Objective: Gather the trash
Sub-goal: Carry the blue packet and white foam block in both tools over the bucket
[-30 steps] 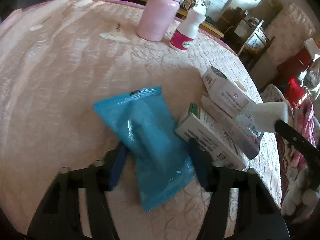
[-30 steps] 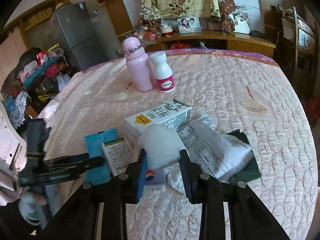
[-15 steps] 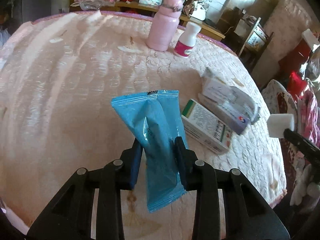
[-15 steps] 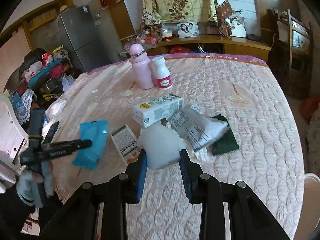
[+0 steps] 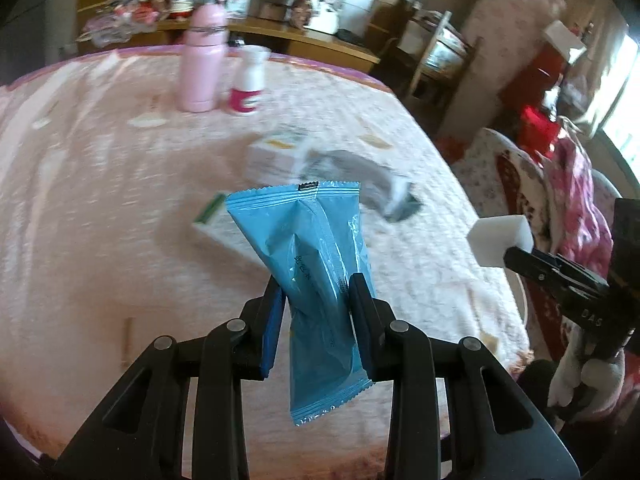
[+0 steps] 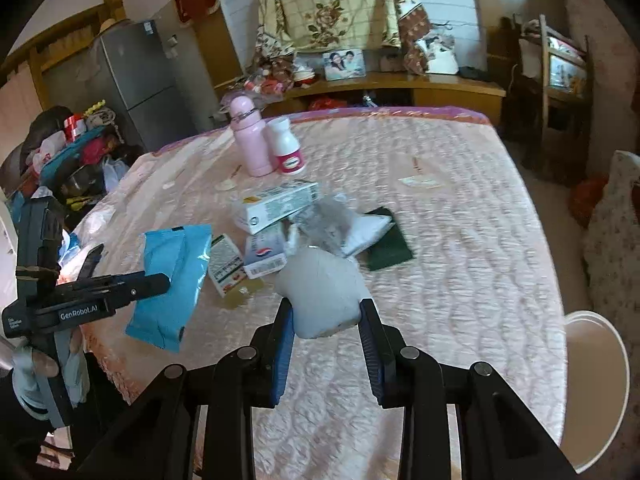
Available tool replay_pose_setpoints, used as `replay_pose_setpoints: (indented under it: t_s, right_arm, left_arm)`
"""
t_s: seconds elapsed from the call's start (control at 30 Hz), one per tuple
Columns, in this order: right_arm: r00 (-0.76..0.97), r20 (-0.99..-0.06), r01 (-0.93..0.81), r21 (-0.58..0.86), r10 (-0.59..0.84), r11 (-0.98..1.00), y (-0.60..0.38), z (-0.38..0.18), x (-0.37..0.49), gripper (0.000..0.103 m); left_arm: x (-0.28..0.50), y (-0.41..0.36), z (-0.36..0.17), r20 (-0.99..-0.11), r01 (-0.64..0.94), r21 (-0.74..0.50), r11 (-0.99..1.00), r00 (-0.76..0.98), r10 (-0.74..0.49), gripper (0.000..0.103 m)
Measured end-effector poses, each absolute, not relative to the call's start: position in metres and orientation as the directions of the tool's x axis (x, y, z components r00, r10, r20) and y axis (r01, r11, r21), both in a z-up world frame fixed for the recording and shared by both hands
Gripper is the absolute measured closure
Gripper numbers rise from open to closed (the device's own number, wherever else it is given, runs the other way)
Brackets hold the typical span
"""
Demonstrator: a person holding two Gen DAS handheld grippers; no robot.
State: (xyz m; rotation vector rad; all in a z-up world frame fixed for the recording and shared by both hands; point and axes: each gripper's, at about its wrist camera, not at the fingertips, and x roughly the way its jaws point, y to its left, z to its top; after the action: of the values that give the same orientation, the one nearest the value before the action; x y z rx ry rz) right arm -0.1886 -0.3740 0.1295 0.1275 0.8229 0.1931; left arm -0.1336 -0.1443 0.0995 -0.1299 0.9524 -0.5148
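Observation:
My left gripper [image 5: 318, 292] is shut on a blue plastic wrapper [image 5: 316, 248] and holds it in the air above the near side of the table; it also shows at the left of the right wrist view [image 6: 170, 280]. My right gripper [image 6: 326, 312] is shut on a white sponge block [image 6: 322, 292], held above the table's near edge; the block shows in the left wrist view [image 5: 500, 240]. A pile of trash lies mid-table: a white carton [image 6: 276, 206], small boxes [image 6: 226, 264], a crumpled white wrapper [image 6: 352, 228] and a dark green packet [image 6: 390, 246].
A pink bottle [image 6: 250, 140] and a white pill bottle [image 6: 286, 148] stand at the far side of the pink quilted table [image 6: 460, 260]. A white bin [image 6: 596, 380] stands off the table's right edge. A chair [image 5: 516, 184] and clutter surround the table.
The left gripper closed on the blue wrapper and lifted it off the table. Both grippers pulled back toward the near edge, the right one still holding the sponge.

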Motion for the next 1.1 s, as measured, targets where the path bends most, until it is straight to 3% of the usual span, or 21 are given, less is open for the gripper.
replay_pose_setpoints:
  t_s: [0.7, 1.1]
  right_arm:
    - [0.671, -0.741, 0.112, 0.131, 0.023, 0.985, -0.499, 0.132, -0.251, 0.072]
    - [0.629, -0.774, 0.287, 0.154, -0.065, 0.946, -0.581, 0.104, -0.287, 0.072]
  left_arm:
    - [-0.153, -0.326, 0.108, -0.728, 0.578, -0.349, 0.737, 0.328, -0.602, 0.073]
    - [-0.164, -0.426, 0.094, -0.737, 0.657, -0.37, 0.656, 0.222, -0.639, 0.073]
